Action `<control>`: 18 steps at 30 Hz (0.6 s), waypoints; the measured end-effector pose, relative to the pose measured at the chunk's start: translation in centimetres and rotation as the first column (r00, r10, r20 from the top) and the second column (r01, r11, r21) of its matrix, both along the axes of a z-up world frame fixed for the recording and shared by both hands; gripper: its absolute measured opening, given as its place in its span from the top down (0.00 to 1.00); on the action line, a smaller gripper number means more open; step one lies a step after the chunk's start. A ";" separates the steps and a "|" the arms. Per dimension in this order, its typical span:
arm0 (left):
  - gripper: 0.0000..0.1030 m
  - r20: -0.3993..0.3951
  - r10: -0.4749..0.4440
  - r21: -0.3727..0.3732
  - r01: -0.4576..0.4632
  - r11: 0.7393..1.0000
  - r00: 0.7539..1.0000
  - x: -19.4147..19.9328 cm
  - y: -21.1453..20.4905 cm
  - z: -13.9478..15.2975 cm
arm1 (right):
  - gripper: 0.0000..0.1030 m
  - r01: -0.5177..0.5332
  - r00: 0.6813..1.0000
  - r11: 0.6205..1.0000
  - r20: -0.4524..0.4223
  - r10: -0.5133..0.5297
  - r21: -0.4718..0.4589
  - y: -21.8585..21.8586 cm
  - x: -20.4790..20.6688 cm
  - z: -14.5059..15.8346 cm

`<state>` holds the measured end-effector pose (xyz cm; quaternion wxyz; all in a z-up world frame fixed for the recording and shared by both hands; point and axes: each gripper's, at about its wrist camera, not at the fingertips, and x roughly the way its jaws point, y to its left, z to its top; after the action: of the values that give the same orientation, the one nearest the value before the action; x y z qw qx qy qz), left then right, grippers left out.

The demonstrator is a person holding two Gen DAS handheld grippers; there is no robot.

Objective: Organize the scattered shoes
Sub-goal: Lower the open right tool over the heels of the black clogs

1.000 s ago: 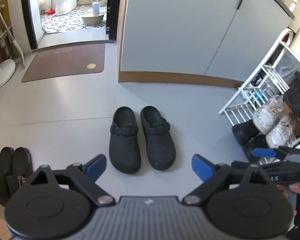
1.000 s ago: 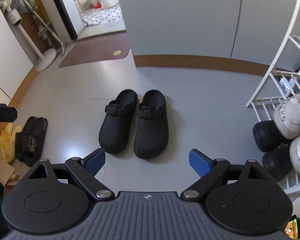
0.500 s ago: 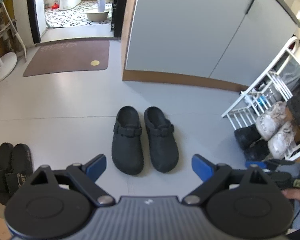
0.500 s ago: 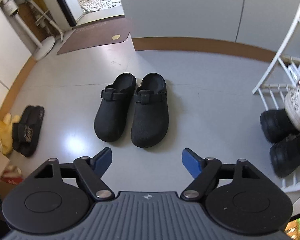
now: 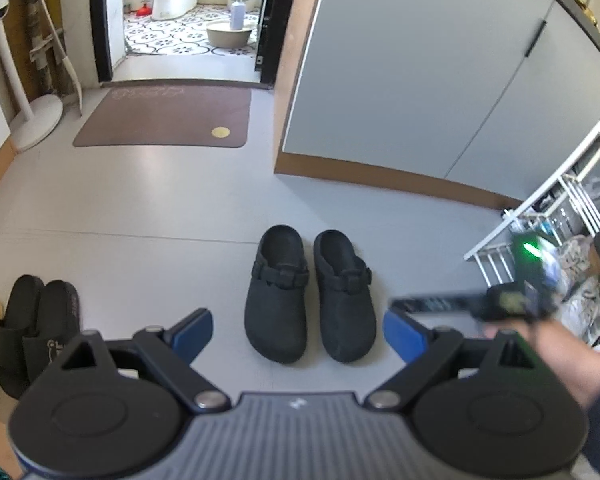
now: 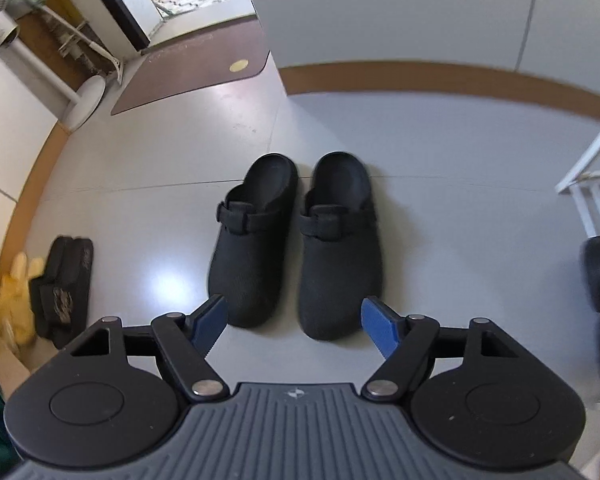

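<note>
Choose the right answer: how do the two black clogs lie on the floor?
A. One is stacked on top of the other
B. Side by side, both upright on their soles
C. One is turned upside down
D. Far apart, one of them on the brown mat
B: the black clogs stand next to each other on the grey floor, soles down, open heel ends facing away from the camera.

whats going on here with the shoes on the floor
A person holds a gripper in each hand above a pair of black clogs standing side by side on the grey floor. The right gripper and the left gripper are both open and hold nothing. Black slippers lie off to the left.
</note>
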<state>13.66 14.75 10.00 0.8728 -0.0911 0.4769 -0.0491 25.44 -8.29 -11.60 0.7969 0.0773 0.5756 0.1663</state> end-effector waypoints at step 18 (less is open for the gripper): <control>0.10 -0.079 0.053 -0.025 -0.055 0.998 0.995 -0.1 3.1 -1.8 | 0.20 0.028 0.980 0.985 -0.187 -0.060 -0.170 7.9 15.4 -12.2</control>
<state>13.59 17.83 8.16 0.8532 -0.1178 0.5074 -0.0283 40.84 -0.38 -23.82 0.7448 0.0389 0.6598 0.0918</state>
